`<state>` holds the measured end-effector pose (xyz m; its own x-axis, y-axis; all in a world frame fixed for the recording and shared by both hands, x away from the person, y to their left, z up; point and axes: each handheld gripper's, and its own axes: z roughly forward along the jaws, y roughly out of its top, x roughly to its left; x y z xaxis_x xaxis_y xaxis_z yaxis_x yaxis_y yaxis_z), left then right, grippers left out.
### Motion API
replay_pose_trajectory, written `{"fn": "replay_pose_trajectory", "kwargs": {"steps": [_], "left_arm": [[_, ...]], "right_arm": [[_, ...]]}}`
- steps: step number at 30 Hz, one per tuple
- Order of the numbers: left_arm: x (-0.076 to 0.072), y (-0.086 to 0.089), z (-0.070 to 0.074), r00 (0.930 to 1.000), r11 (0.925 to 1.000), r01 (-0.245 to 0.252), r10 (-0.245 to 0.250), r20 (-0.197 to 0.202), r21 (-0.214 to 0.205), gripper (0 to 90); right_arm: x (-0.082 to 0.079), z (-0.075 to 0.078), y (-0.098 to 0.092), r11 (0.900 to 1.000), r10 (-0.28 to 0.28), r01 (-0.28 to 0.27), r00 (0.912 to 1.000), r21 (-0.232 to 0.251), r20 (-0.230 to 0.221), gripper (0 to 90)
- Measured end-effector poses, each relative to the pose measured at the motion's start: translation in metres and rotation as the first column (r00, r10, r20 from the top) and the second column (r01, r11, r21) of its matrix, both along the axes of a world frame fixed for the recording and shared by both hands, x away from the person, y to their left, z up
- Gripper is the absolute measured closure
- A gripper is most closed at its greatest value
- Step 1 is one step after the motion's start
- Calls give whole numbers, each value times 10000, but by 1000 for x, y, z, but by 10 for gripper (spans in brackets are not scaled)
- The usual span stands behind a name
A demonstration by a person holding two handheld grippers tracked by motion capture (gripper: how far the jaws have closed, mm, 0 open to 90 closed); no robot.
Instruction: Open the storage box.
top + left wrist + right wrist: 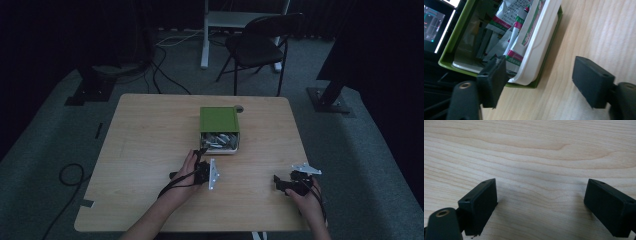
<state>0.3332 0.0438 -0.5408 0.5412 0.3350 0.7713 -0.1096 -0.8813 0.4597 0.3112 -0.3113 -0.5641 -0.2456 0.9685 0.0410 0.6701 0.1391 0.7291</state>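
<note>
Overhead, one wooden table [150, 150] carries one green box [219, 120] with one white tray [222, 146] slid partly out toward the person, packed with small packets — too small and dim here to count. Two grippers: the left gripper [201, 159] sits just beside the tray's near edge, the right gripper [284, 184] rests well apart near the table's right side; jaw gaps unreadable from up here. One black folding chair [257, 45] stands behind the table. Left gripper view: the left gripper [541, 82] stands partly open, nothing clamped — one jaw overlaps the corner of the white tray [537, 50], the other is over bare wood. Sachets [514, 53] with green and magenta bands show, at least three, print blurred, the rest cut off by the frame. Whether the jaw touches the tray I can't tell. Right gripper view: the right gripper [541, 202] has jaws wide, only bare wood grain between them.
</note>
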Motion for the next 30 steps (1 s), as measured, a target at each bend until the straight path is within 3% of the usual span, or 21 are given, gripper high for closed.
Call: {"fn": "replay_pose_trajectory", "kwargs": {"steps": [1,5,10,15,17,21,26,30], "left_arm": [[0,0,0,10000,10000,0,0,0,0,389],[4,-2,-3,9989,9973,-27,-8,475,737,411],[8,-4,-7,9985,9932,-209,150,518,1144,475],[11,-7,-8,9960,9882,-326,197,869,1494,523],[12,-9,-9,9951,9875,-247,94,982,1558,526],[14,-14,-11,9932,9848,-261,61,1159,1719,641],[19,-15,-14,9881,9776,-114,-212,1523,2100,648],[21,-17,-15,9884,9778,-167,-155,1514,2089,660]], "right_arm": [[0,0,0,10000,0,0,10000,0,0,110],[0,0,0,10000,-3,3,10000,4,-1,110],[0,0,0,10000,-5,5,10000,21,2,110],[0,0,1,10000,19,-19,10000,-84,3,110],[0,0,1,9999,14,-14,10000,-121,-3,110],[0,0,1,9998,42,-42,10000,-180,-5,110],[0,0,1,9998,50,-50,10000,-201,0,110],[0,0,2,9997,54,-54,10000,-220,-2,110]]}}
